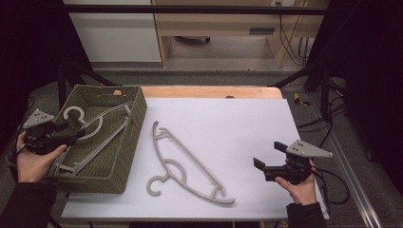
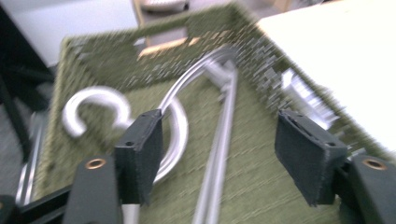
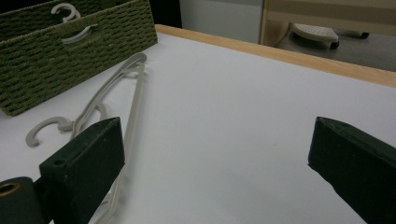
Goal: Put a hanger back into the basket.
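A green woven basket (image 1: 97,183) stands at the table's left and holds grey hangers (image 1: 95,129). Their curved hook (image 2: 93,103) and bars (image 2: 224,121) lie on its floor. My left gripper (image 1: 71,133) hangs over the basket's left side, open (image 2: 219,135), with nothing pressed between its pads (image 2: 140,149). Another grey hanger (image 1: 189,152) lies flat on the white tabletop beside the basket, its hook towards the front edge. My right gripper (image 1: 269,155) hovers open near the table's right front, well apart from that hanger (image 3: 133,98), its jaws spread wide (image 3: 215,154).
The white table surface (image 1: 228,123) has a wooden strip (image 1: 214,91) along its far edge. Black frame bars and cables (image 1: 332,128) run along the right side. A light wooden cabinet (image 1: 214,28) stands on the floor beyond.
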Motion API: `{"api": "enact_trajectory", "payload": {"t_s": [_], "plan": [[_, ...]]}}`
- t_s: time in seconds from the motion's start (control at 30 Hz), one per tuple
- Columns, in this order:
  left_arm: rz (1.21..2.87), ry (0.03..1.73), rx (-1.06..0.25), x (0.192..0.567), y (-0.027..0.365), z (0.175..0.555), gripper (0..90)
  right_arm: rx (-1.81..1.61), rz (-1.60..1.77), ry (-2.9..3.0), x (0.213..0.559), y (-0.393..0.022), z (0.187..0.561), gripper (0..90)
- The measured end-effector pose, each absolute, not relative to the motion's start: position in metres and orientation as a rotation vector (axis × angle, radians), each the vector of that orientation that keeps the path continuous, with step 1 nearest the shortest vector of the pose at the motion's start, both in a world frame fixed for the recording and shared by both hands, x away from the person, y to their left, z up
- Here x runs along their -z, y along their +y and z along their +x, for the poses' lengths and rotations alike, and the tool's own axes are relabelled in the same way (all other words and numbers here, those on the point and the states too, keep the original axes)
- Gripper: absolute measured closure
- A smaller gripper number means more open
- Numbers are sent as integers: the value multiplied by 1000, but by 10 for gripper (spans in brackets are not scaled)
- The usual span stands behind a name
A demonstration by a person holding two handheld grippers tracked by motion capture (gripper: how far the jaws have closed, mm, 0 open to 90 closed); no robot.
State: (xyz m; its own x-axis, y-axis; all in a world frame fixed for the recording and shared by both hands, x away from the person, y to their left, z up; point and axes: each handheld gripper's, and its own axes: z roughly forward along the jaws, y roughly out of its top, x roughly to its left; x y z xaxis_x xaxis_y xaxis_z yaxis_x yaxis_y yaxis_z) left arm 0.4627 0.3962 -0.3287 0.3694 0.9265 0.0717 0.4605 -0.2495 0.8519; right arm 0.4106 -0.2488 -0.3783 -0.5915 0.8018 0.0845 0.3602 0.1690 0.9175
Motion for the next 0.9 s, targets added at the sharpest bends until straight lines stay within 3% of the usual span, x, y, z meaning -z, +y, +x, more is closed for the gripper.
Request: {"api": "enact_trajectory", "payload": {"t_s": [0.4, 0.9], "plan": [[1747, 1070, -679, 327, 328, 431, 183, -1402, 1091, 2052, 380, -246, 411, 39], [1823, 908, -576, 348, 244, 410, 149, -1407, 1088, 2045, 380, -246, 410, 36]]}}
